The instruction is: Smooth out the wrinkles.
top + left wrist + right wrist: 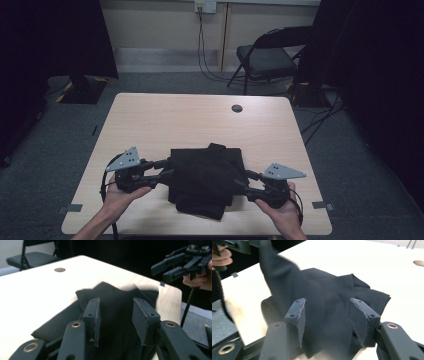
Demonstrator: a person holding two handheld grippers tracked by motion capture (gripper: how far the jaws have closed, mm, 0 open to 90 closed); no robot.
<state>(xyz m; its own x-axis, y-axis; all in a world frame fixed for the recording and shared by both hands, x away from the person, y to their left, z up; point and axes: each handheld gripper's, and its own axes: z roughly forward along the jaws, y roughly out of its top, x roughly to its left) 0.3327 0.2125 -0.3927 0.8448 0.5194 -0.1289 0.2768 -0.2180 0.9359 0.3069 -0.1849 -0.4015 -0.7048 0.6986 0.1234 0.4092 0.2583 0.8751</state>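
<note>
Your left gripper [161,169] and right gripper [248,181] flank the folded black garment [206,177] lying near the front of the surface [165,115]. Both stand with jaws apart, seemingly pinching nothing, which suggests a fold was just laid down.
</note>
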